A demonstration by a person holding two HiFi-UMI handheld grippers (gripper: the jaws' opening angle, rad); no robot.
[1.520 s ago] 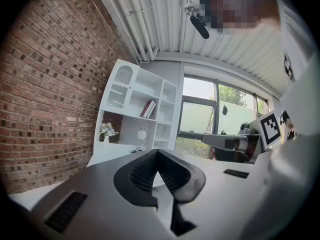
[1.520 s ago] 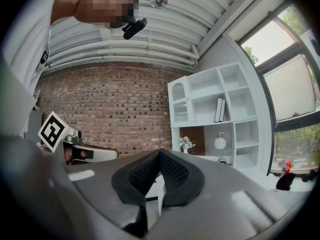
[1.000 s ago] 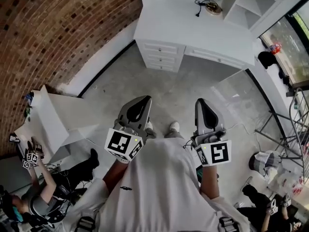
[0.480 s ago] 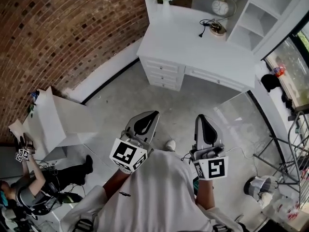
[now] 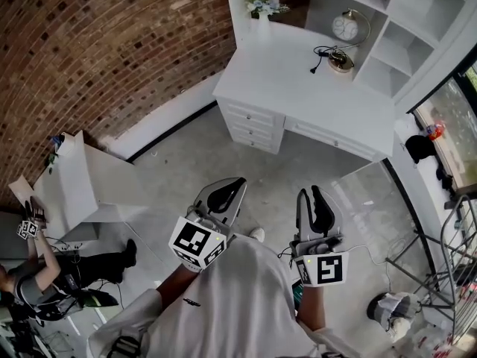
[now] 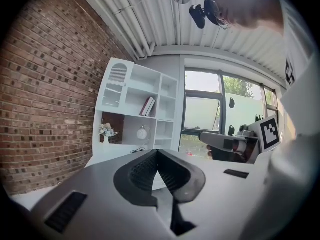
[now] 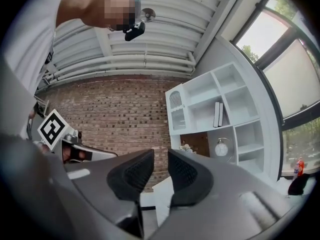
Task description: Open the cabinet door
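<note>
Grey left gripper jaws meet; right gripper jaws just opened narrowly, seemingly empty.

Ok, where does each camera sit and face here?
Head view: on the person's head, looking steeply down at the white desk; shows shirt, left gripper, right gripper.
Left gripper view: on the left gripper, along its shut jaws toward the shelf unit; right gripper at right.
Right gripper view: along its jaws, just opening, nothing between, toward brick wall; left gripper at left.
Shared: all three show the clock.
</note>
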